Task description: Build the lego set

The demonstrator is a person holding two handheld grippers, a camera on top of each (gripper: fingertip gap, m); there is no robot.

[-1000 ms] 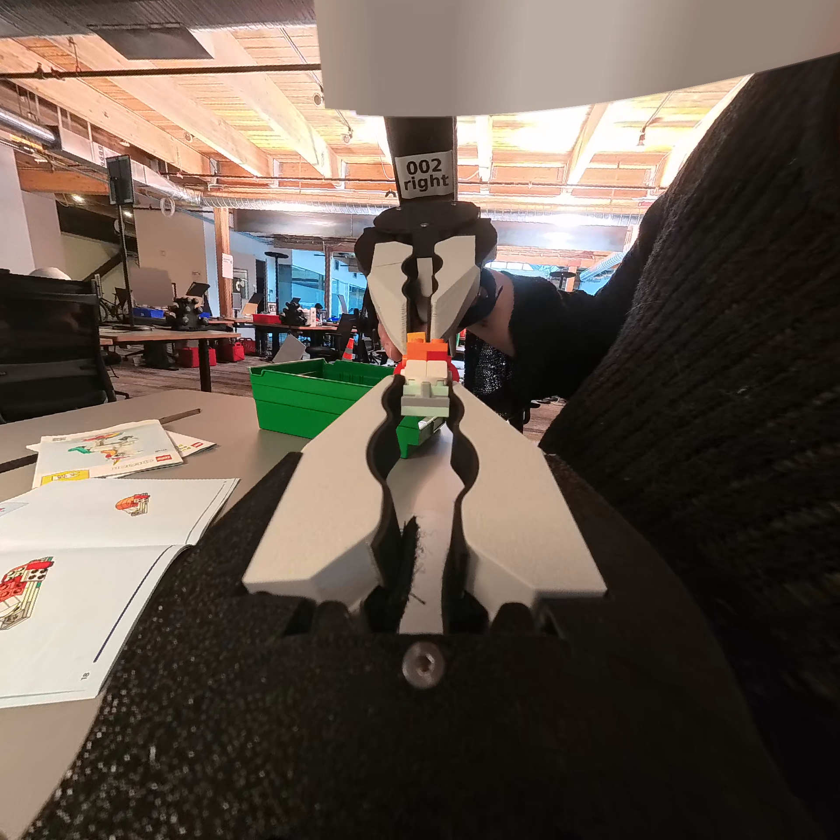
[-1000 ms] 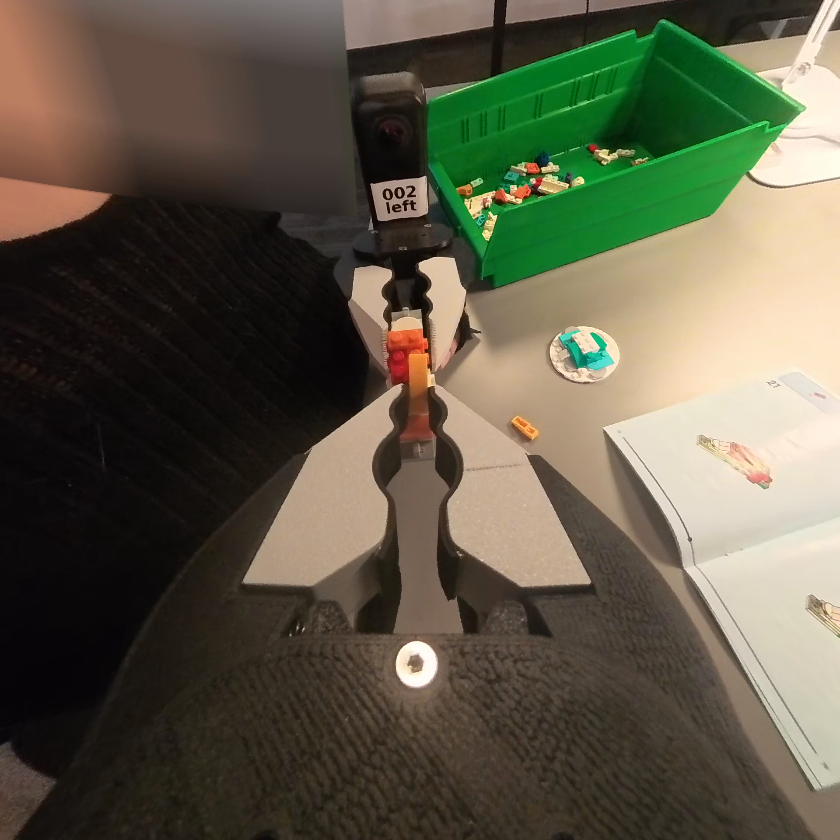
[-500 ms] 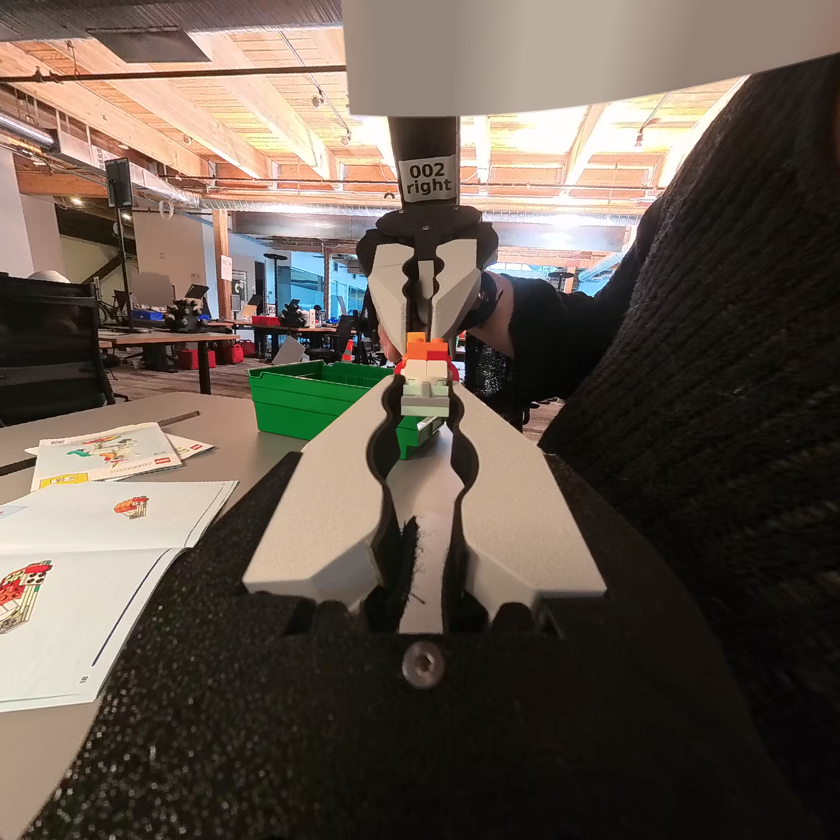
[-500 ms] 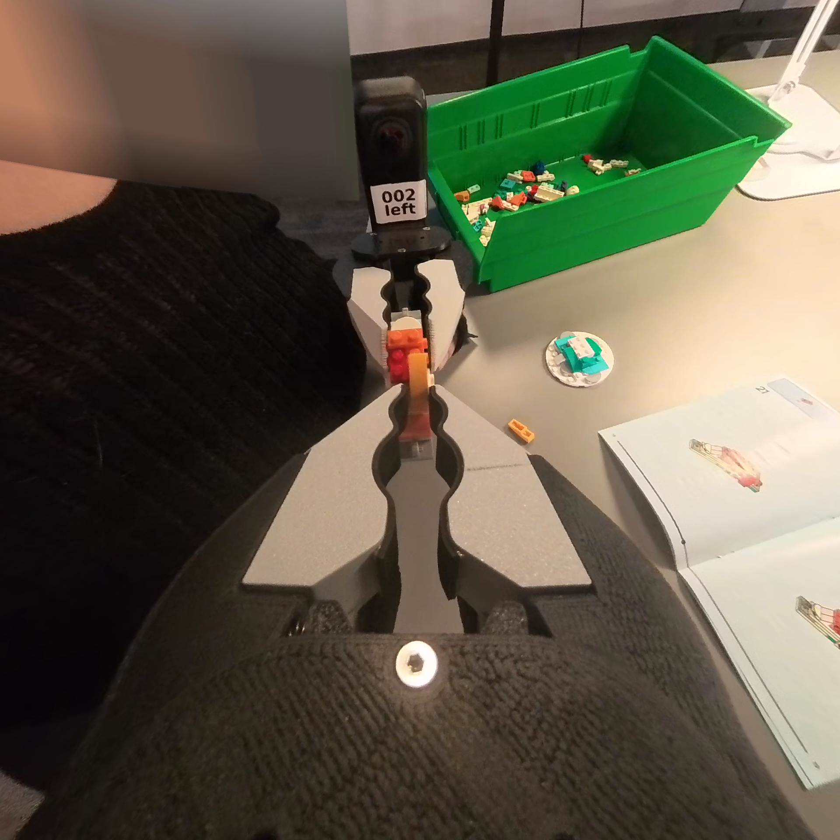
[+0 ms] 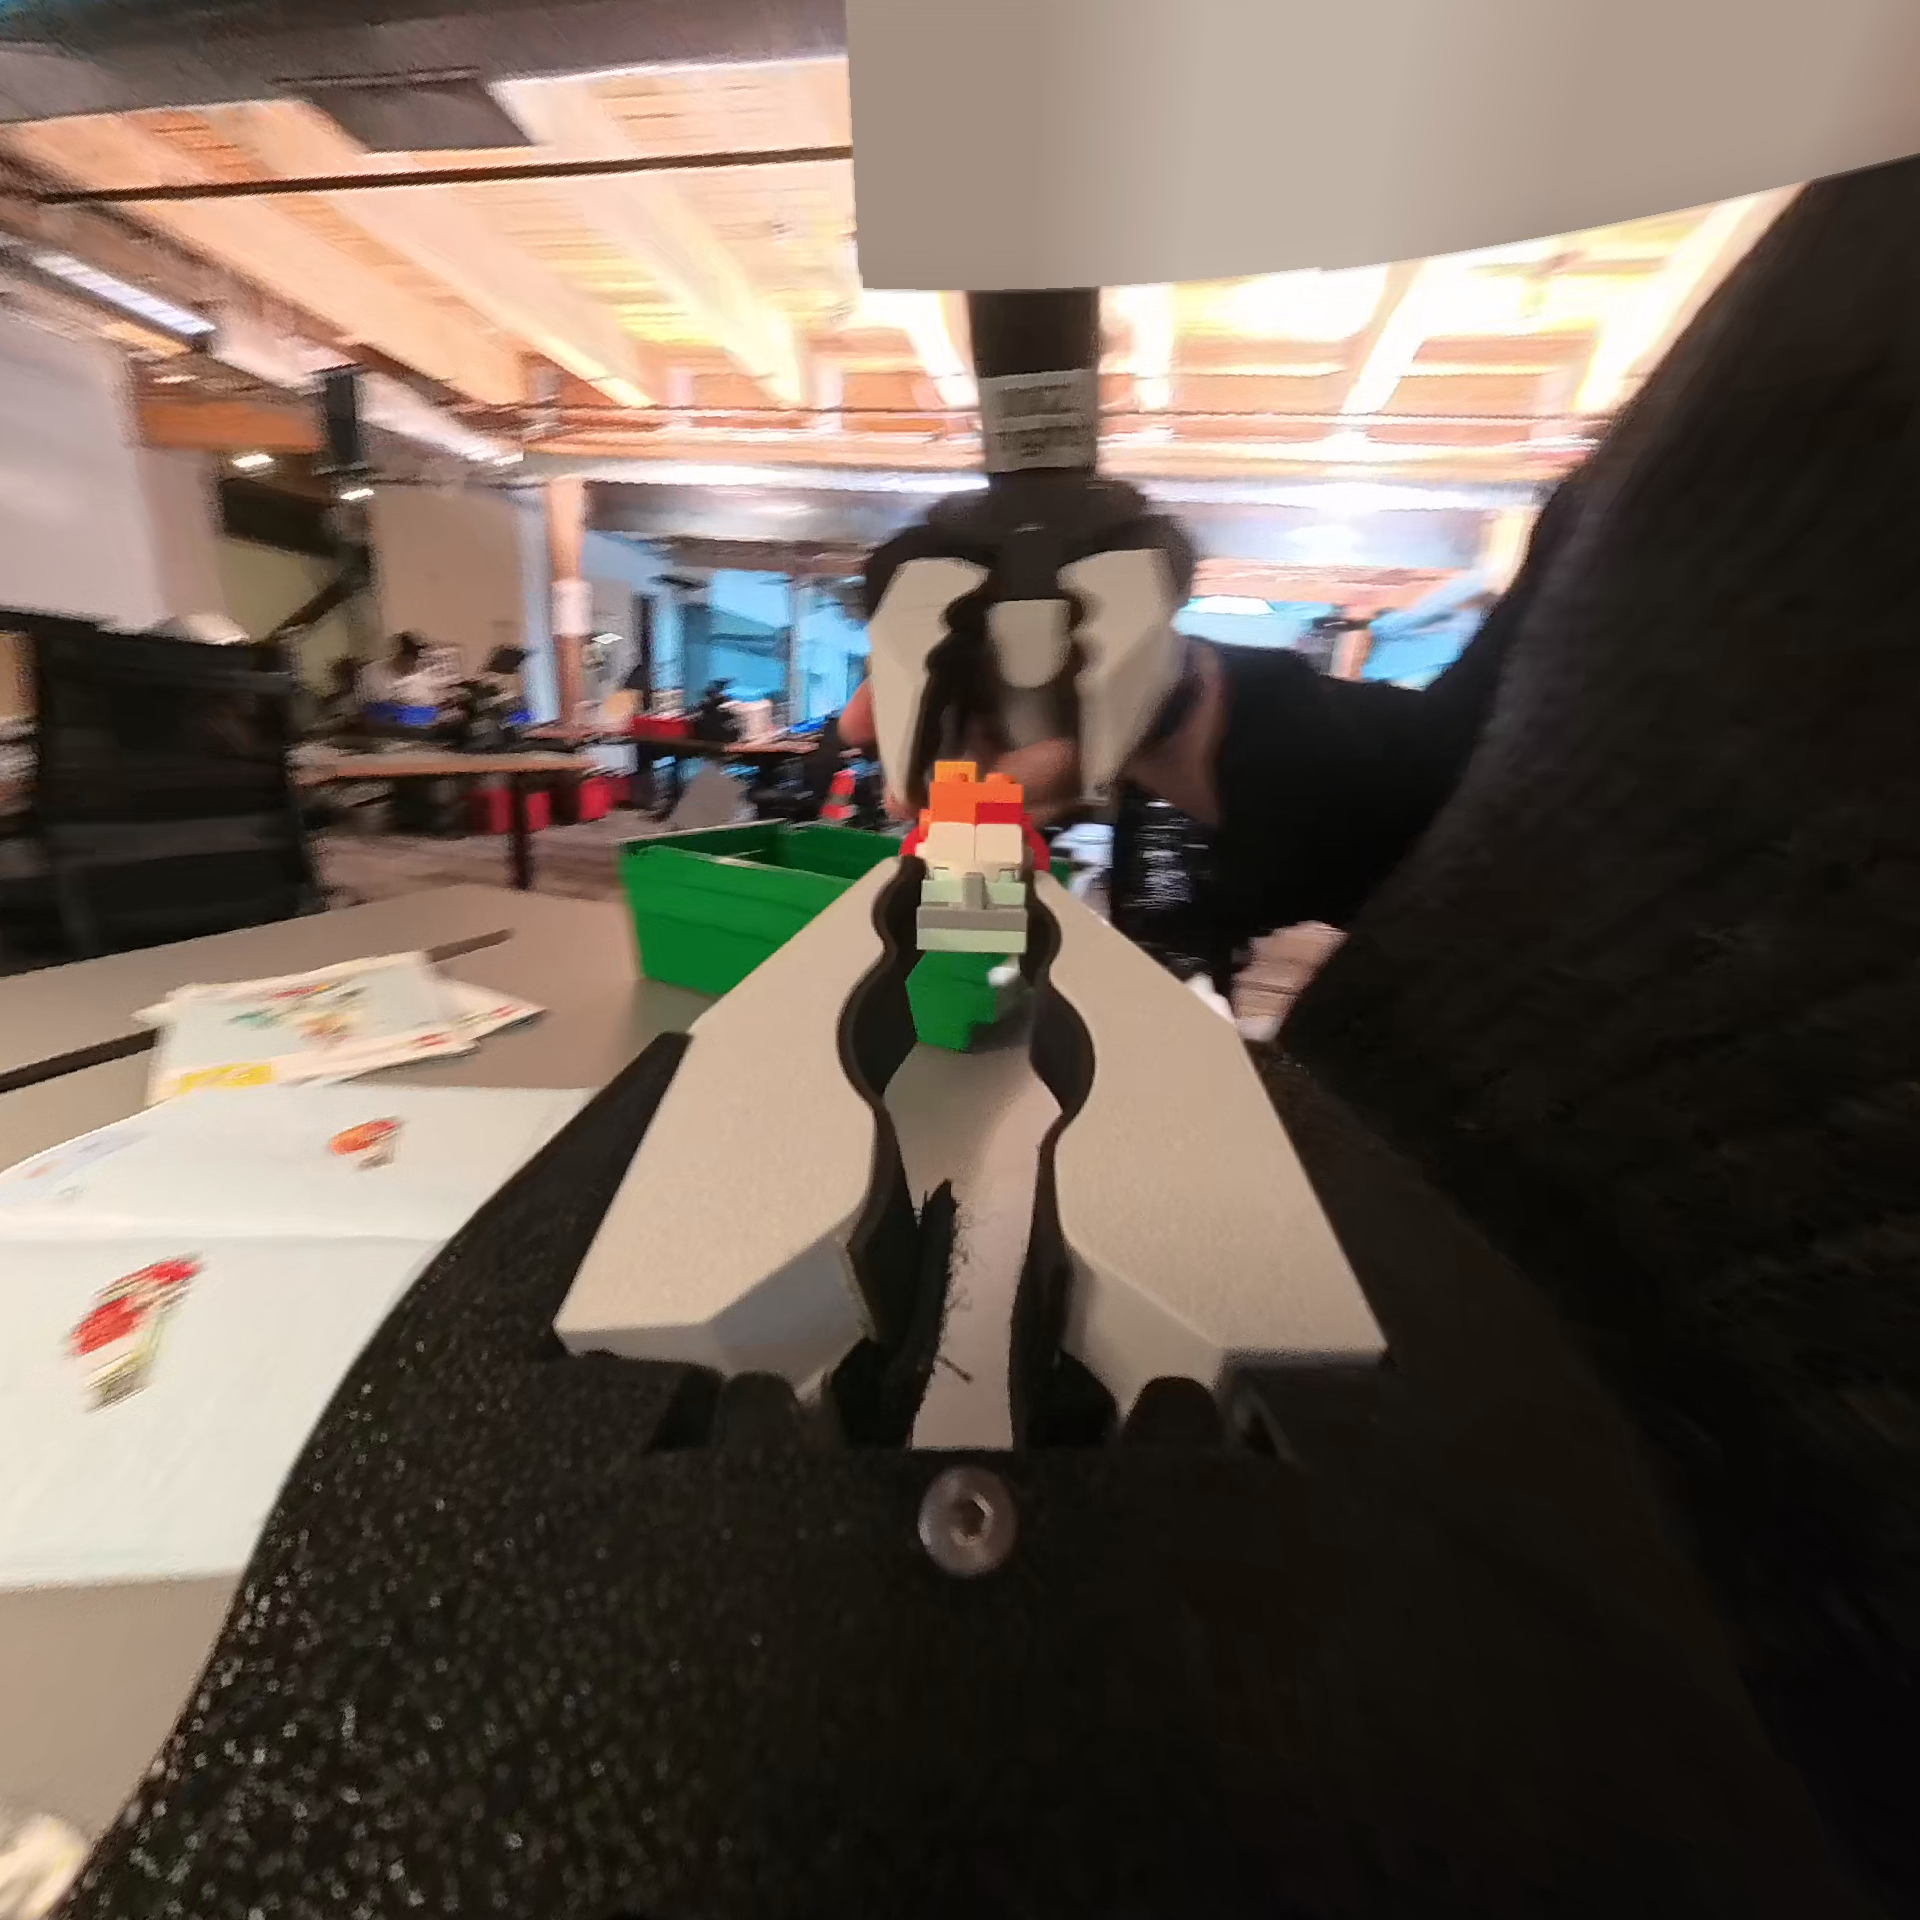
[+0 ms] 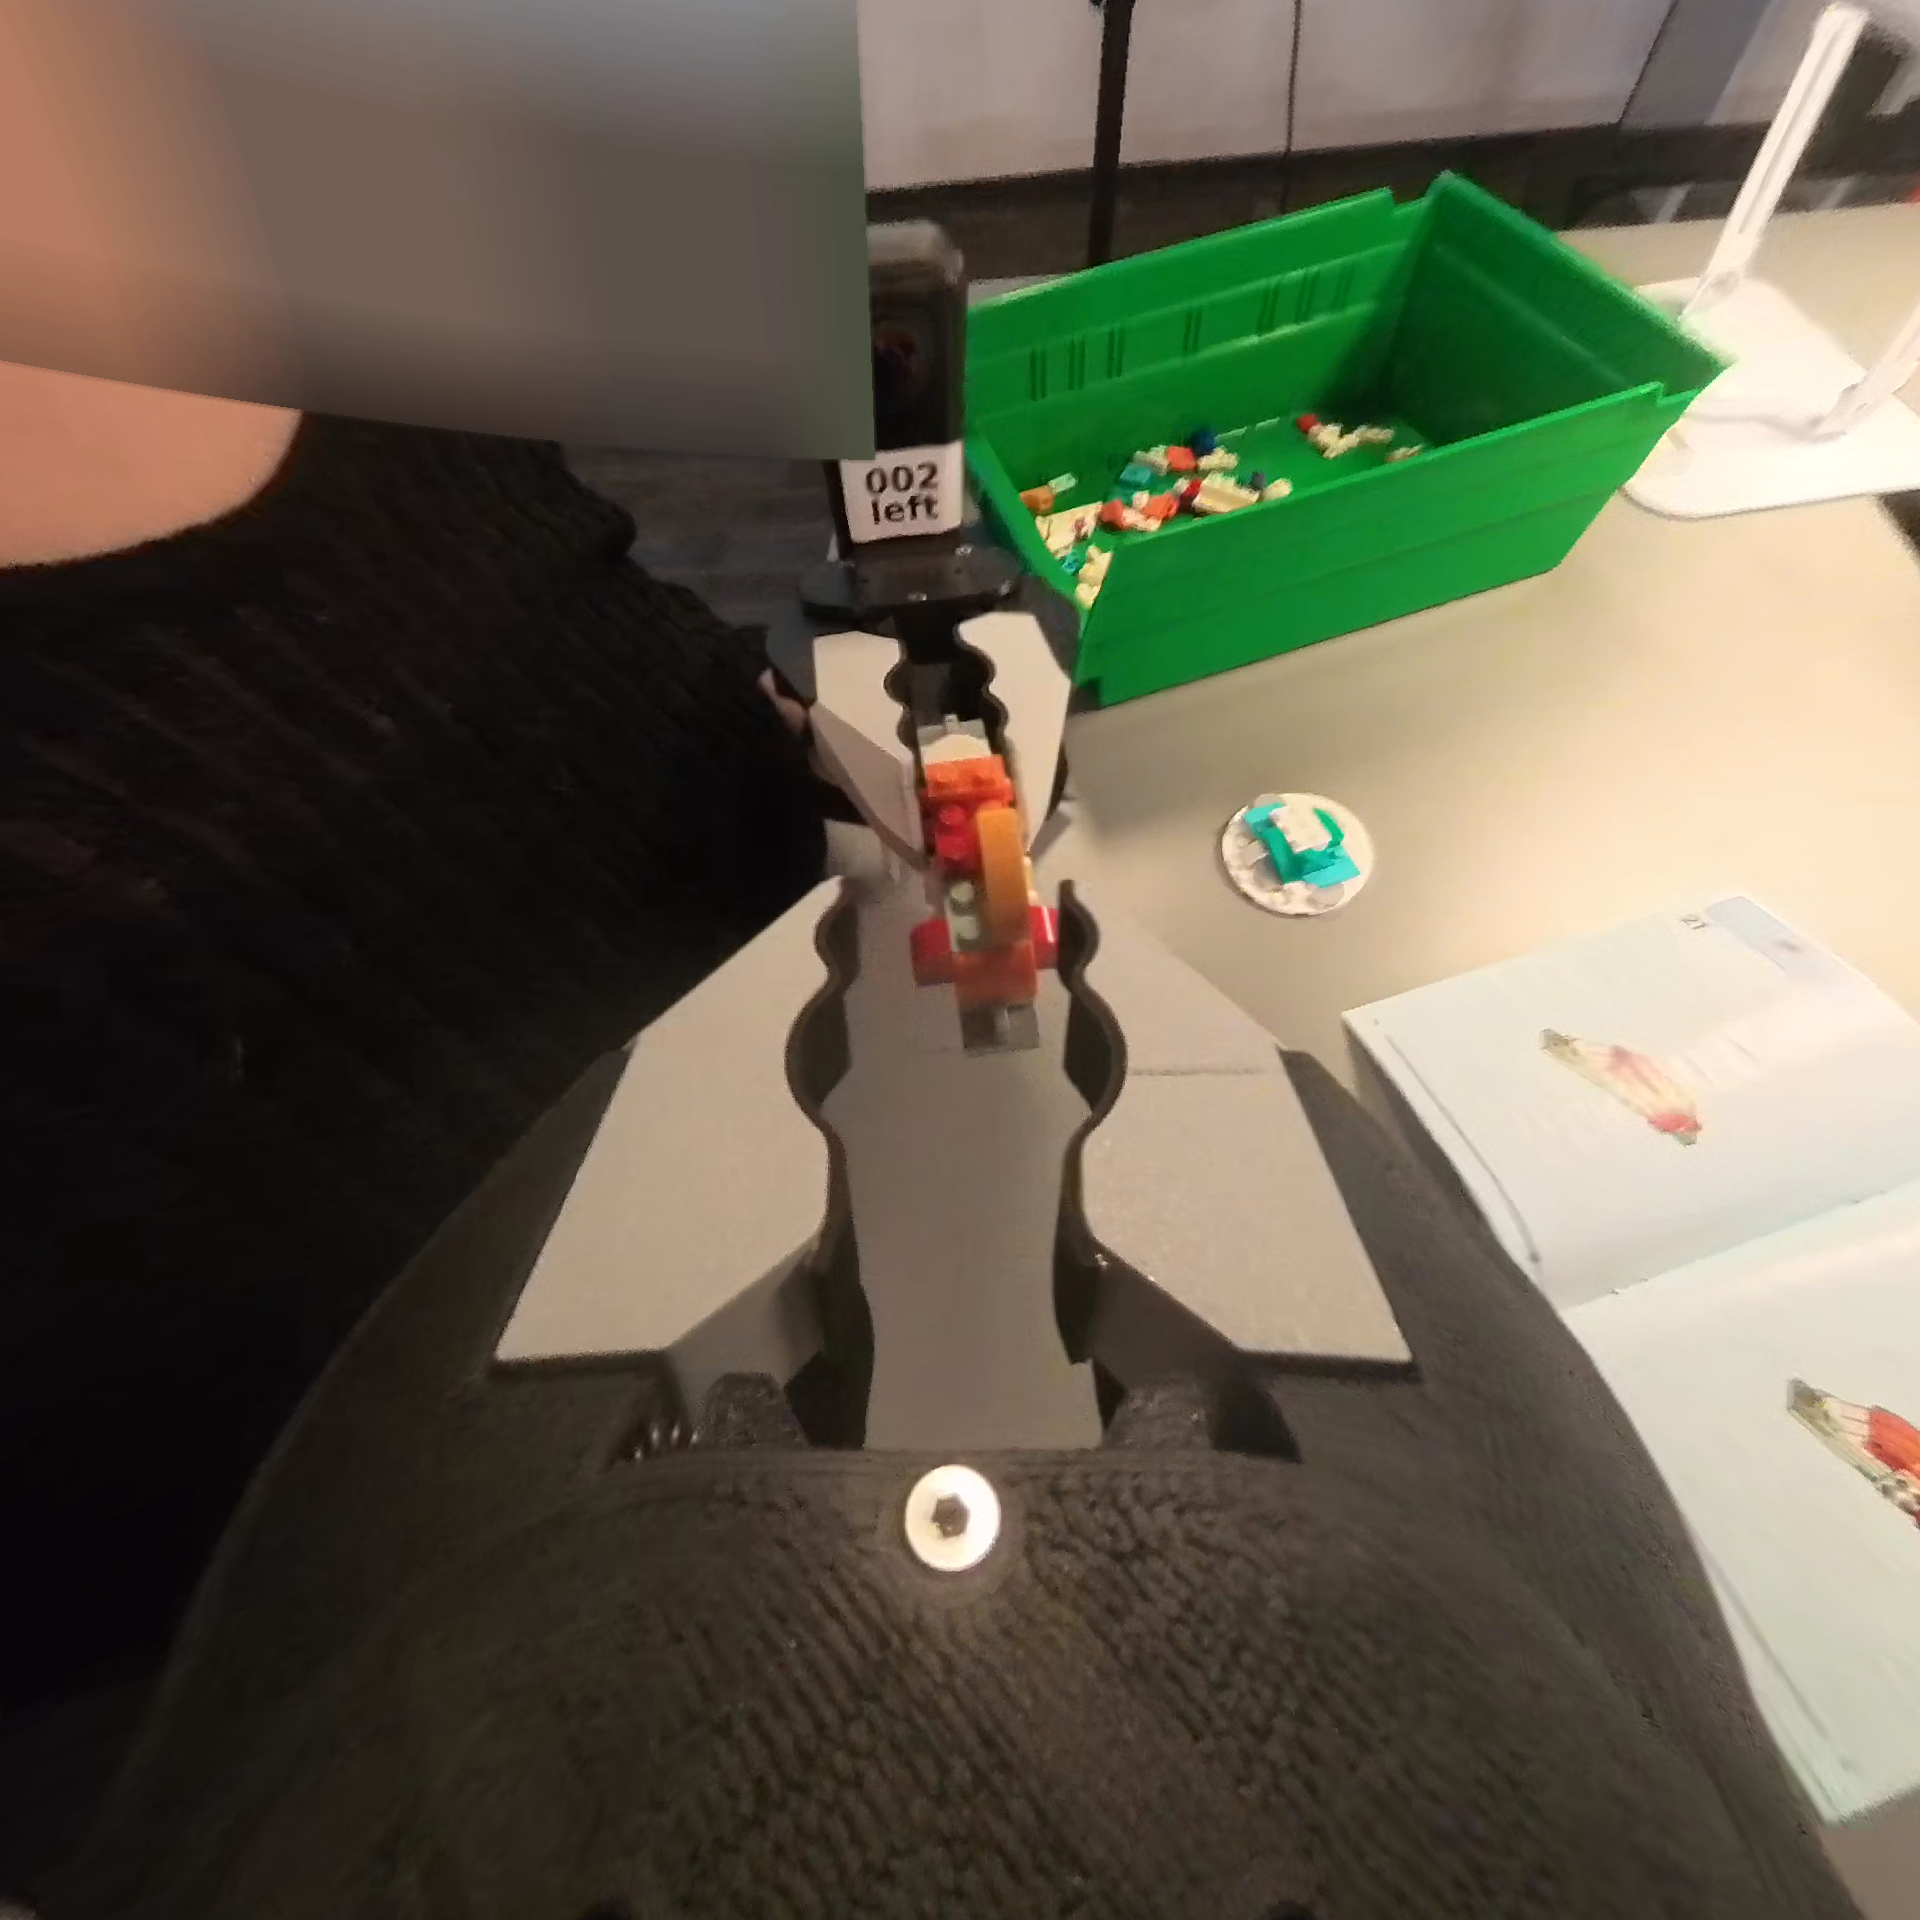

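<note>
Evidently to free it for the next brick, the left gripper (image 5: 971, 914) stays clamped on the model (image 6: 971, 894), lifted above the desk (image 6: 1455, 790), while the right gripper's (image 6: 956, 935) fingers (image 6: 1174, 1060) stand apart around it, bin (image 6: 1351, 561) behind

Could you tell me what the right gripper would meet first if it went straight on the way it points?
Likely the lego model between its open jaws, then the left gripper holding it.
</note>
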